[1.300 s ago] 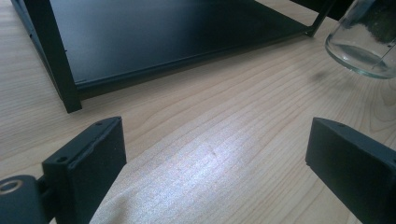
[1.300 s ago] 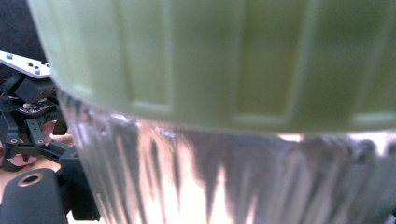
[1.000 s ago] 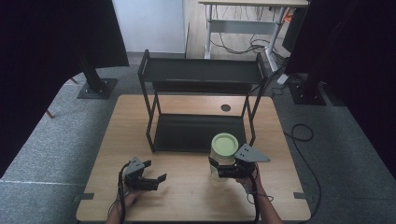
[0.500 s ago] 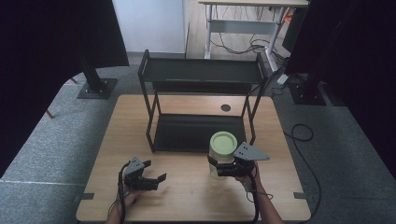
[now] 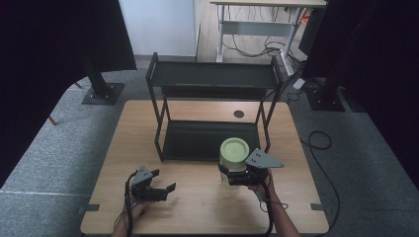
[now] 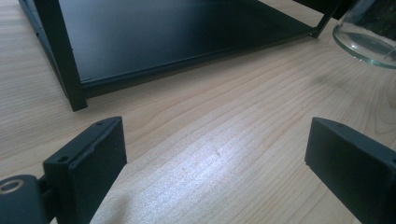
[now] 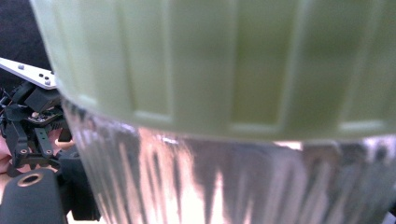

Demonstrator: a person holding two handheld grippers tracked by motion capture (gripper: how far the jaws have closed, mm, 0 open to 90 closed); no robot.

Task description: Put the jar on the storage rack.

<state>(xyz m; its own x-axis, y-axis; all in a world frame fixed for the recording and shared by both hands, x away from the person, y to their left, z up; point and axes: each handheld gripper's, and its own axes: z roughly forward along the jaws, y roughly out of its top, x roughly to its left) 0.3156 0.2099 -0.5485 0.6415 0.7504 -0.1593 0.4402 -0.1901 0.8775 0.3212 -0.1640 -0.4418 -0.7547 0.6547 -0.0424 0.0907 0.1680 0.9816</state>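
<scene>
Currently we see the jar (image 5: 233, 163) upright, long axis vertical, green lid (image 5: 234, 148) up, clamped in the right gripper (image 5: 240, 177) just ahead of the hand. Right forearm comes in low, gripper level. Left gripper (image 5: 157, 189) sits low over the worktop (image 5: 197, 207), jaws wide apart, nothing between them. Jar's base is hidden in the right gripper view; glass is blurred.

- You will find no readable text, label, brand, number or sign in any of the views.
- The jar's (image 5: 233, 160) green lid (image 5: 234, 148) is plain, and so is its ribbed side as the right gripper view shows it.
- The black rack (image 5: 212, 79) and the table (image 5: 138, 123) carry no markings.
</scene>
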